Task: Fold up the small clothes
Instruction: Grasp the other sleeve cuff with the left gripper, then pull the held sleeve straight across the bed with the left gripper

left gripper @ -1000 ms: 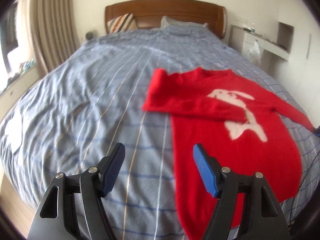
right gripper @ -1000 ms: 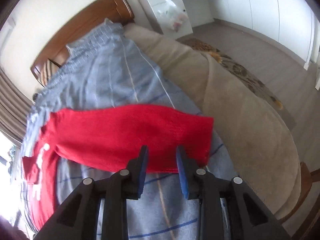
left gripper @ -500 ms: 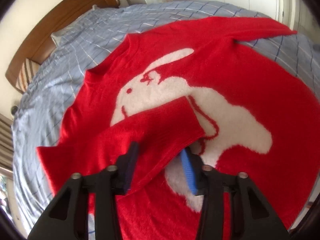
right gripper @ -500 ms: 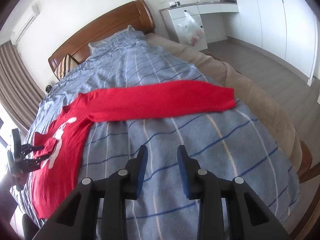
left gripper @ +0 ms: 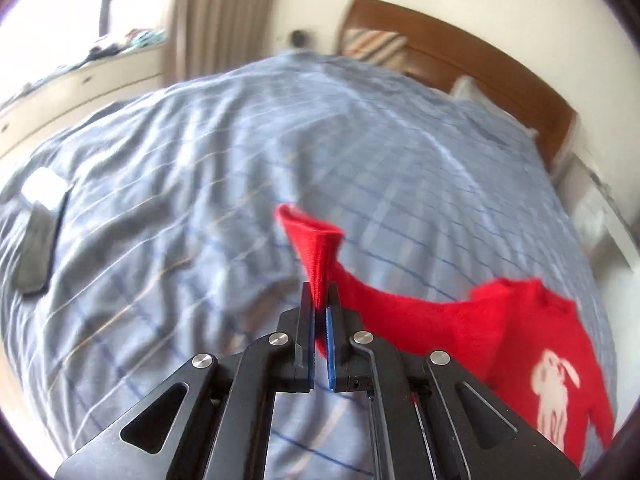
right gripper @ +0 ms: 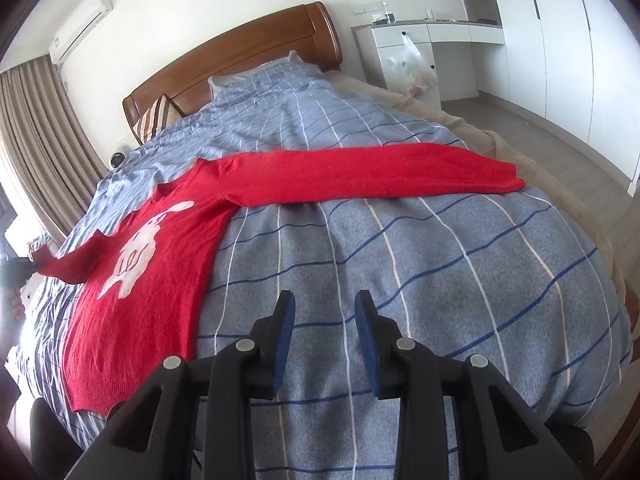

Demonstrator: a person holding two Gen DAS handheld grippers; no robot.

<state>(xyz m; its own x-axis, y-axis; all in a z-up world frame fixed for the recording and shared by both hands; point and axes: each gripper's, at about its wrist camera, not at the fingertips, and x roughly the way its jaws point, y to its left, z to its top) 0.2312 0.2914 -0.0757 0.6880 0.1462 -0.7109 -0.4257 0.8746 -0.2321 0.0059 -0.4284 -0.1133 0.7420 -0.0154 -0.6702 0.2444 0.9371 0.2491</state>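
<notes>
A red sweater (right gripper: 152, 280) with a white rabbit motif lies face up on the blue checked duvet (right gripper: 440, 280) of a bed, on the left half of the bed as the right wrist view shows it. Its hem points to the near edge and its neck to the wooden headboard (right gripper: 248, 56) at the far end. 1 sleeve (right gripper: 360, 176) stretches flat across the duvet to the right, its cuff close to the right edge, where a beige blanket (right gripper: 540, 168) hangs down the side.

The left gripper (left gripper: 319, 300) has its 2 blue-padded fingers pressed narrowly together on the cuff of the other sleeve (left gripper: 316, 248), which stands up in a crumpled peak above the fingertips and trails back to the right to the sweater body (left gripper: 532, 344). In that blurred view a dark flat object (left gripper: 36, 256) lies on the duvet at the far left; what it is cannot be told.

The right gripper (right gripper: 325, 312) hovers over bare duvet near the foot of the bed, its fingers apart with a moderate gap and nothing between them, well apart from the sweater
</notes>
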